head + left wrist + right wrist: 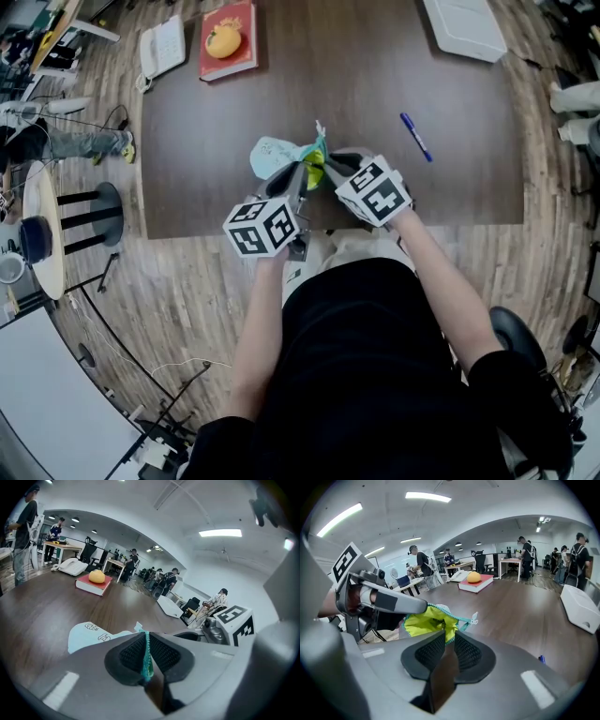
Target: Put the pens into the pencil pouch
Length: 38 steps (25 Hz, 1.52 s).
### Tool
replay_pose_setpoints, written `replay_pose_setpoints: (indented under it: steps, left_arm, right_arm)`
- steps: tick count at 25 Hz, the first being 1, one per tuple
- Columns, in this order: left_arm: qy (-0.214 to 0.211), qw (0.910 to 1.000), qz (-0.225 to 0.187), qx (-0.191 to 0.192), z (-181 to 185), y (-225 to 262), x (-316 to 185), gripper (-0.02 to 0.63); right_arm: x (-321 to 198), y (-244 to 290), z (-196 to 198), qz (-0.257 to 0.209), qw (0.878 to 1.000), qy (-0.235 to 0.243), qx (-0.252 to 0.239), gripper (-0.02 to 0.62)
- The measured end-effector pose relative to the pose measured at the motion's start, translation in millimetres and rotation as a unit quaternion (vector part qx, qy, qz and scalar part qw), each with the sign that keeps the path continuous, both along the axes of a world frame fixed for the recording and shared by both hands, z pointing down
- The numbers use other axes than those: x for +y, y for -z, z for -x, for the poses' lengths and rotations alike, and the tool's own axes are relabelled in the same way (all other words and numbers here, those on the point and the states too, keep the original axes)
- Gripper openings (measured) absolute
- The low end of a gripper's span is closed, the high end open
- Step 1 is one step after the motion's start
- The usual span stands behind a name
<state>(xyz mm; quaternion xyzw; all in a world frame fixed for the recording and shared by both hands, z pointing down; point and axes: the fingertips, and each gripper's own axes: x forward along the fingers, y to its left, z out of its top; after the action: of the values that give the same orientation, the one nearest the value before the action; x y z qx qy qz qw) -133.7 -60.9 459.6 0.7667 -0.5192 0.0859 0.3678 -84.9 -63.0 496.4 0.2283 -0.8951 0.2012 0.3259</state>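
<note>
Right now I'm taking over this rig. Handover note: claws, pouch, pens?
Left claw: shut on the teal zipper edge of the pencil pouch.
Right claw: shut on the other edge; mouth held open, yellow lining showing.
Blue pen: on the table, right of the pouch, untouched.
Done: pouch open. Left: free a claw, put the pen in. Pouch contents not visible.
</note>
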Motion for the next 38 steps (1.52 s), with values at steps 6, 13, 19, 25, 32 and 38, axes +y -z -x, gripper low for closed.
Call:
replay_pose_setpoints:
  steps: [6, 13, 19, 25, 32, 38]
  left_arm:
    - [-0.004, 1.0000, 0.002, 0.000, -5, -2, -2, 0.023]
    - [-0.005, 0.9999, 0.008, 0.008, -12, -6, -6, 0.023]
    - [-0.010, 0.9999, 0.009, 0.009, -18, -5, -14, 0.023]
    - [-0.010, 0.9999, 0.011, 0.008, -23, -6, -17, 0.023]
    - [-0.009, 0.9998, 0.015, 0.006, -27, -9, -19, 0.023]
    - [-0.010, 0.9997, 0.020, 0.004, -32, -11, -22, 0.023]
  right_arm:
    - [-2, -3, -31, 0.003, 0.999, -0.033, 0.008, 0.048]
    - [-6, -10, -72, -0.002, 0.997, -0.075, 0.029, 0.048]
    - [-13, -14, -108, -0.005, 0.993, -0.107, 0.043, 0.048]
    - [-21, -21, -143, -0.004, 0.989, -0.136, 0.055, 0.048]
    - [-31, -36, -177, -0.004, 0.985, -0.153, 0.079, 0.048]
    - [-37, -47, -200, 0.000, 0.981, -0.165, 0.099, 0.048]
